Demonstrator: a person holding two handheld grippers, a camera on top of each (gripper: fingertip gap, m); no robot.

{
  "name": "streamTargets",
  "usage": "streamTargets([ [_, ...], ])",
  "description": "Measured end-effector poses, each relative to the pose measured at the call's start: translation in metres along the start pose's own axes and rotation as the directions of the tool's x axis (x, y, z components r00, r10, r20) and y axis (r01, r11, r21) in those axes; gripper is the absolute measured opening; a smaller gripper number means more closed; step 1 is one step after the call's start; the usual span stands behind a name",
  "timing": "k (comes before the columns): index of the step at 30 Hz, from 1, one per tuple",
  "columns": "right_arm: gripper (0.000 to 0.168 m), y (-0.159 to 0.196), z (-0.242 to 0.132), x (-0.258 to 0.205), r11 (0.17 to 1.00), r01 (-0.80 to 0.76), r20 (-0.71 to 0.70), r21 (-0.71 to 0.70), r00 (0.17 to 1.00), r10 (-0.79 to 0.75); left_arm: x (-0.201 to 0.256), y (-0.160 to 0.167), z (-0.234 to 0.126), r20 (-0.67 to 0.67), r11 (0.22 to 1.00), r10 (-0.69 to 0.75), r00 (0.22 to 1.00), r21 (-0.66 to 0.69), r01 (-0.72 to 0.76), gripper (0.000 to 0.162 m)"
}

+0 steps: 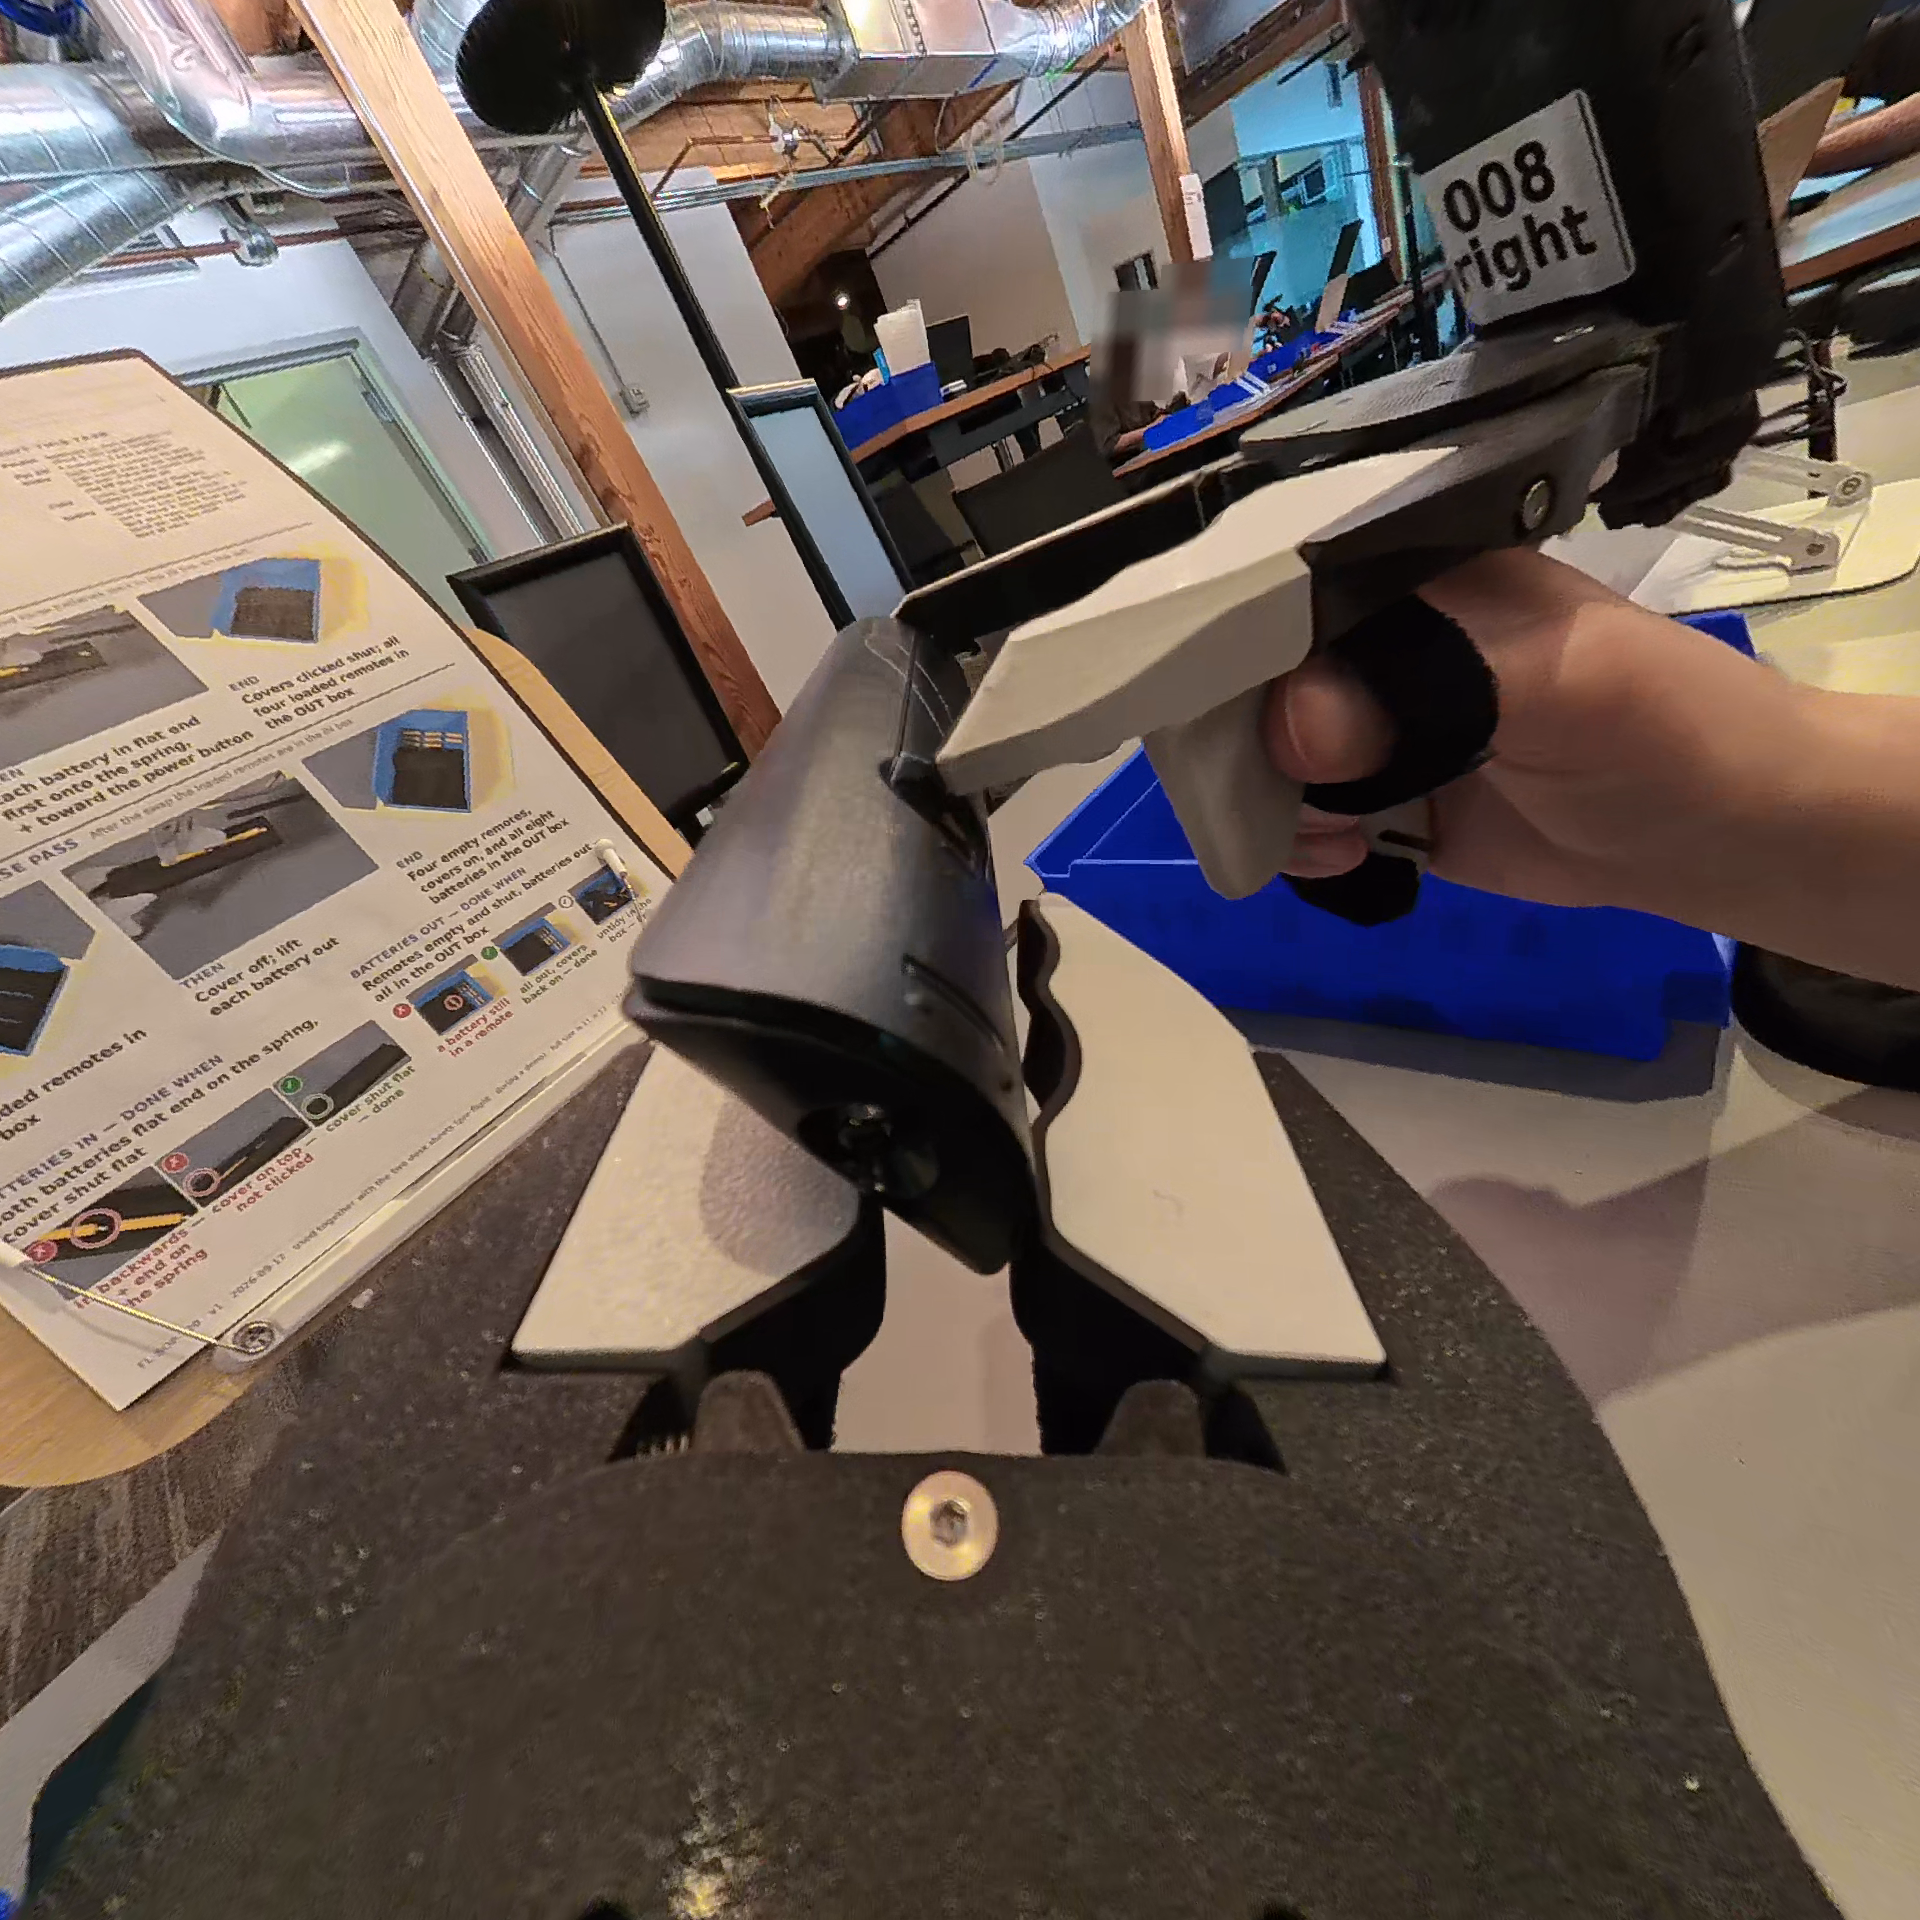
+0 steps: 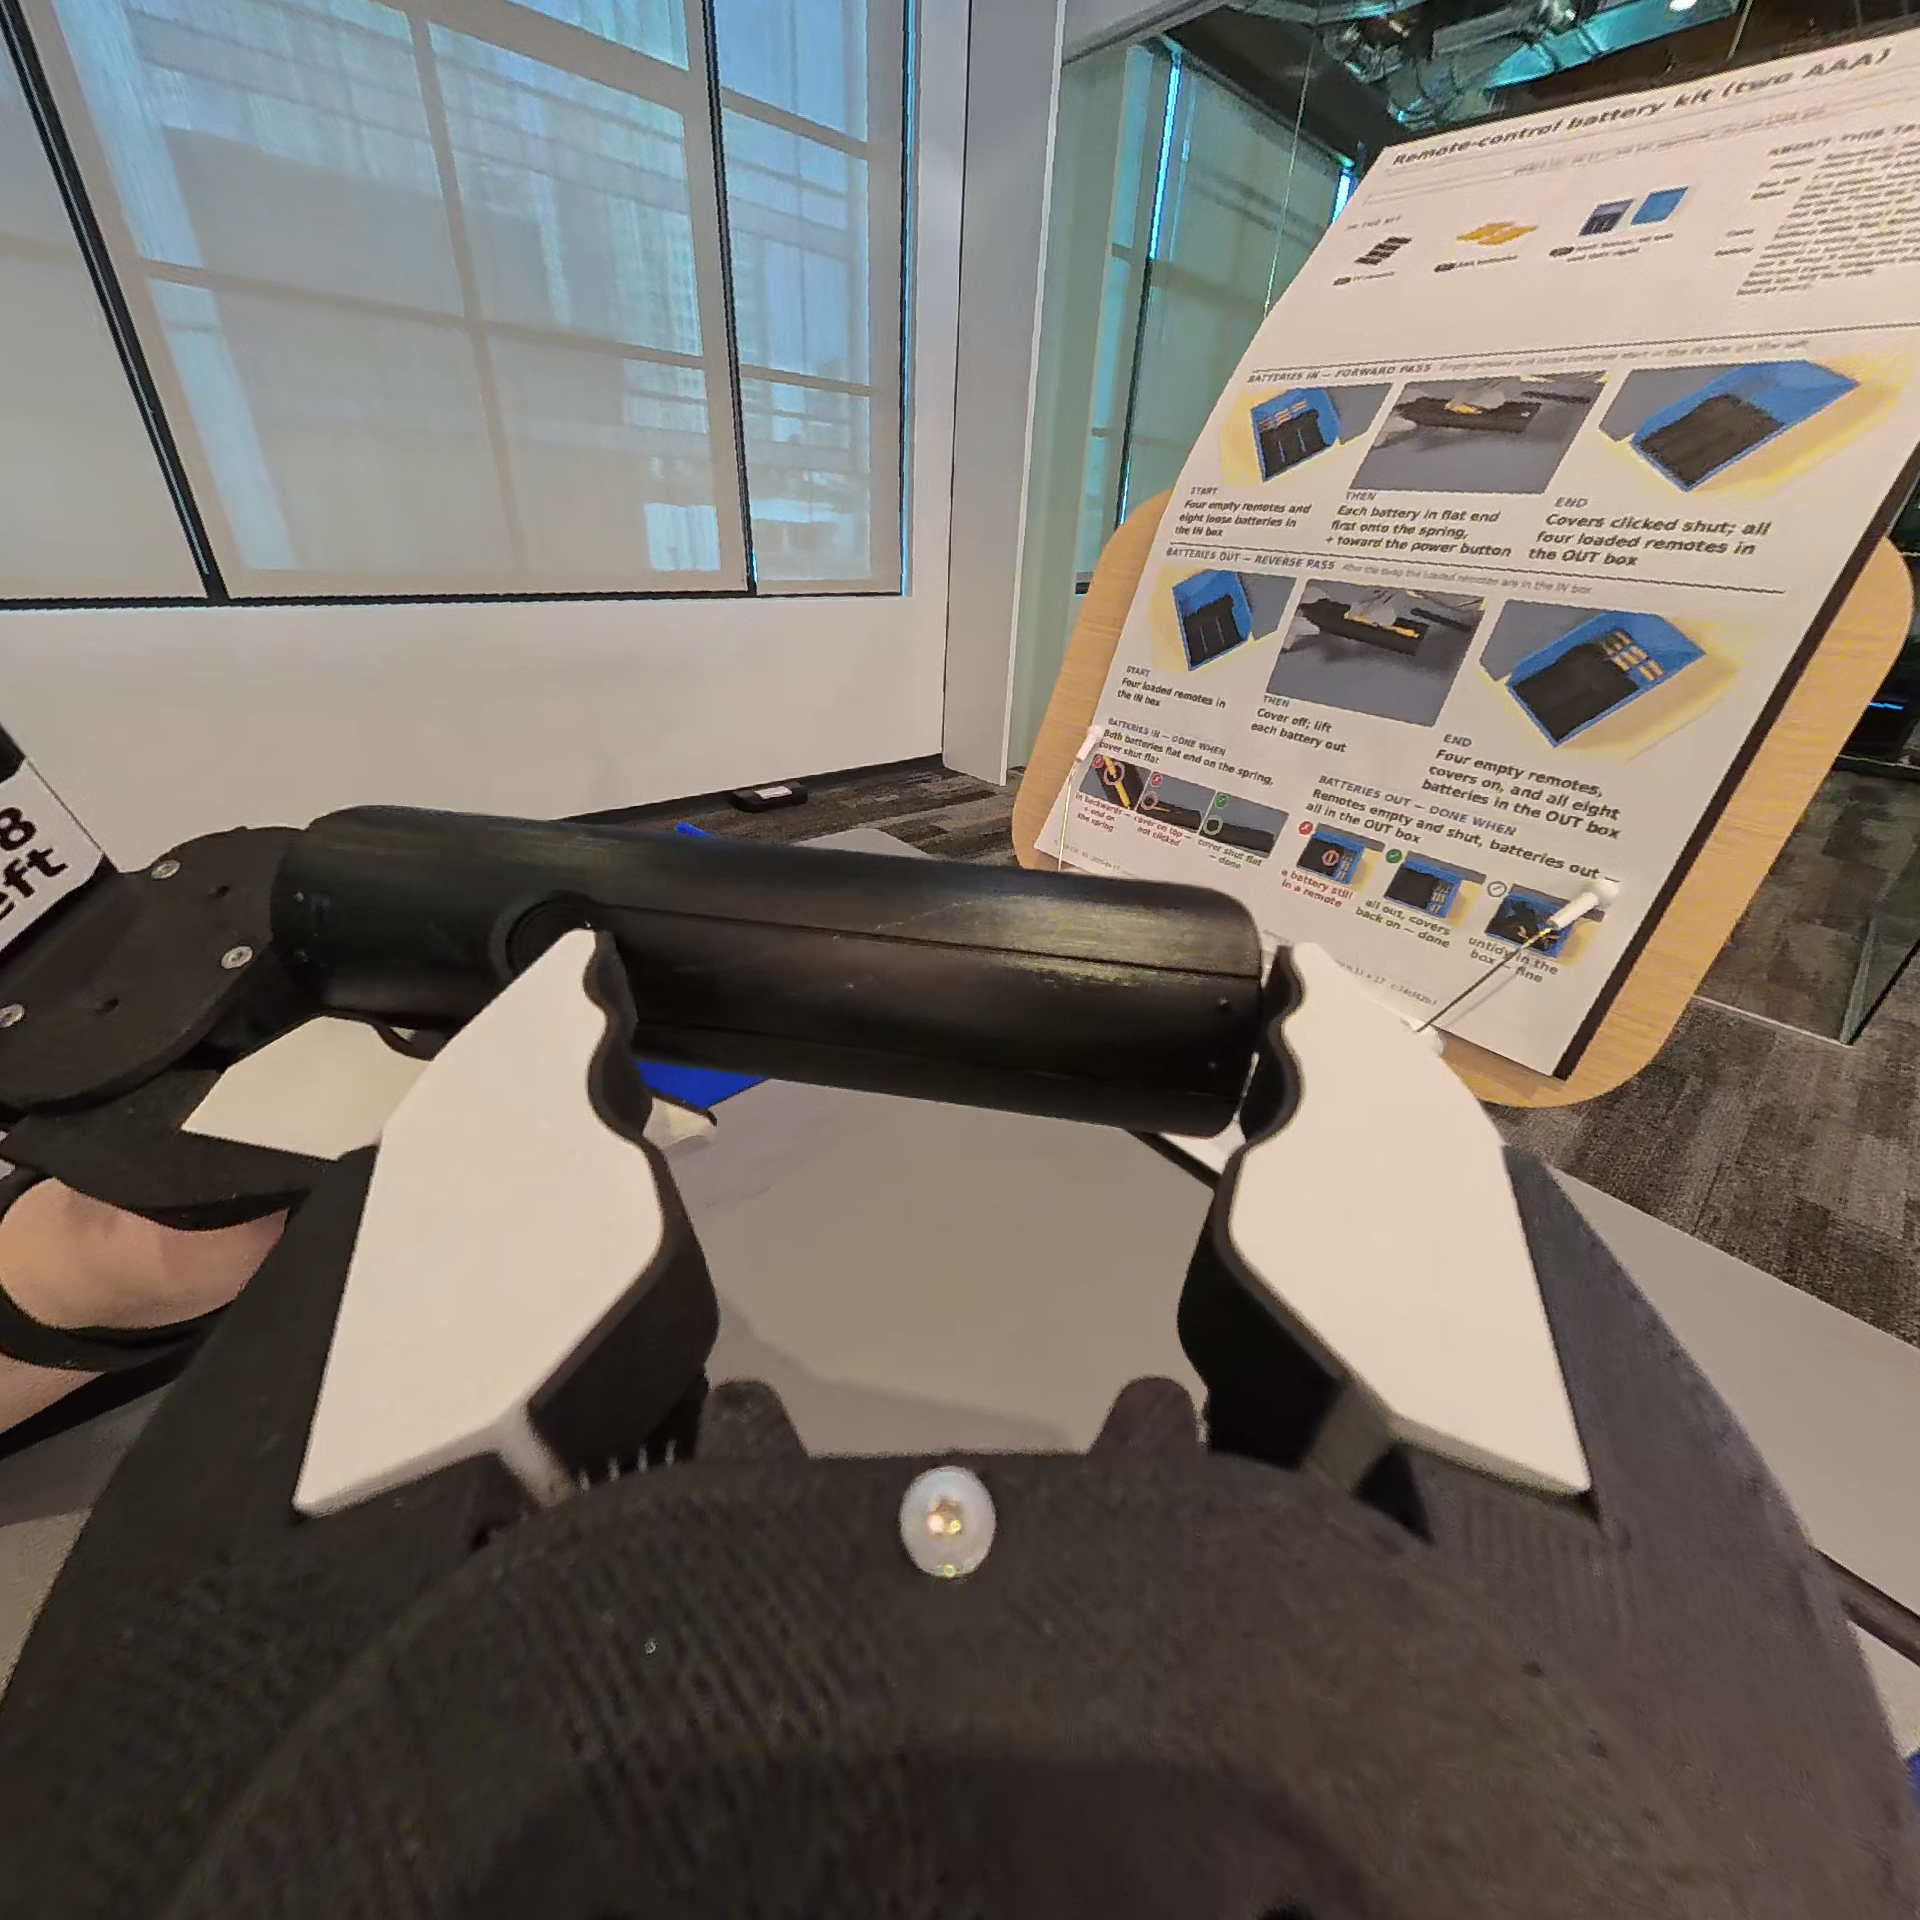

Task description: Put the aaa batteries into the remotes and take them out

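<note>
Remote-wise, the long black plastic remote [image 1: 831, 977] is up off the table, pinched by the left gripper [image 1: 940, 1091], with the right gripper [image 1: 925, 774] poking its back seam. From the right wrist view, that gripper [image 2: 940, 1049] spans it lengthwise, looking clamped. No batteries visible, cover apparently on, so most work's left; blue plastic bin [image 1: 1455, 956] sits close, otherwise decent room.

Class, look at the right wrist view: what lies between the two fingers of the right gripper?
The black remote lies lengthwise between the right gripper's fingers, one at each end. Behind it stands the instruction sheet.
</note>
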State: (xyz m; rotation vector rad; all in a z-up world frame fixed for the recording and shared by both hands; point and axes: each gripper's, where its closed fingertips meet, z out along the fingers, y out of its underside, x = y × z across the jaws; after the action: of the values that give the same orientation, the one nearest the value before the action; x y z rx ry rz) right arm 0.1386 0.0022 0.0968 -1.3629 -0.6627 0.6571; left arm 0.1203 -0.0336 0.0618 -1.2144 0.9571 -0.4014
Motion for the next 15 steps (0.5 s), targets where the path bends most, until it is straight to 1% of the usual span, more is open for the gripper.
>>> streamTargets([
  [4, 0.113, -0.004, -0.003, 0.002, 1.000, 0.009, -0.016, 0.015, 1.000, -0.009, 0.003, -0.001, 0.000, -0.005, 1.000, 0.019, 1.000, 0.004, -0.019, 0.023],
  [5, 0.105, -0.011, -0.012, 0.019, 0.997, -0.001, -0.120, 0.079, 0.993, 0.011, 0.008, -0.003, -0.001, -0.031, 0.999, 0.036, 0.999, 0.022, -0.035, 0.023],
  [6, 0.032, -0.020, -0.025, 0.038, 0.986, 0.021, -0.210, 0.166, 0.978, 0.015, 0.017, -0.010, -0.001, -0.038, 0.997, 0.065, 0.997, 0.050, -0.063, 0.023],
  [7, 0.011, -0.022, -0.027, 0.043, 0.982, 0.027, -0.198, 0.187, 0.980, 0.010, 0.022, -0.013, 0.001, 0.001, 0.991, 0.128, 0.992, 0.028, -0.128, 0.024],
  [8, 0.012, -0.023, -0.024, 0.040, 0.985, -0.028, -0.141, 0.173, 0.989, 0.053, 0.021, -0.014, 0.001, 0.058, 0.975, 0.220, 0.974, -0.009, -0.220, 0.022],
  [9, 0.022, -0.026, -0.021, 0.032, 0.985, -0.072, -0.072, 0.154, 0.994, 0.084, 0.017, -0.018, -0.001, 0.088, 0.973, 0.228, 0.970, 0.000, -0.229, 0.021],
  [10, 0.041, -0.027, -0.018, 0.025, 0.989, -0.073, -0.051, 0.129, 0.995, 0.080, 0.013, -0.021, -0.003, 0.084, 0.988, 0.149, 0.985, 0.021, -0.151, 0.019],
  [11, 0.048, -0.025, -0.015, 0.024, 0.992, -0.055, -0.088, 0.114, 0.994, 0.065, 0.008, -0.020, -0.004, 0.053, 0.997, 0.064, 0.997, 0.031, -0.065, 0.019],
  [12, 0.048, -0.023, -0.014, 0.024, 0.992, -0.048, -0.117, 0.114, 0.991, 0.061, 0.006, -0.018, -0.004, 0.012, 0.999, 0.002, 1.000, 0.038, -0.002, 0.019],
  [15, 0.053, -0.016, -0.010, 0.023, 0.990, -0.096, -0.084, 0.101, 0.991, 0.104, 0.001, -0.012, -0.003, -0.046, 0.988, -0.145, 0.988, 0.047, 0.147, 0.019],
])
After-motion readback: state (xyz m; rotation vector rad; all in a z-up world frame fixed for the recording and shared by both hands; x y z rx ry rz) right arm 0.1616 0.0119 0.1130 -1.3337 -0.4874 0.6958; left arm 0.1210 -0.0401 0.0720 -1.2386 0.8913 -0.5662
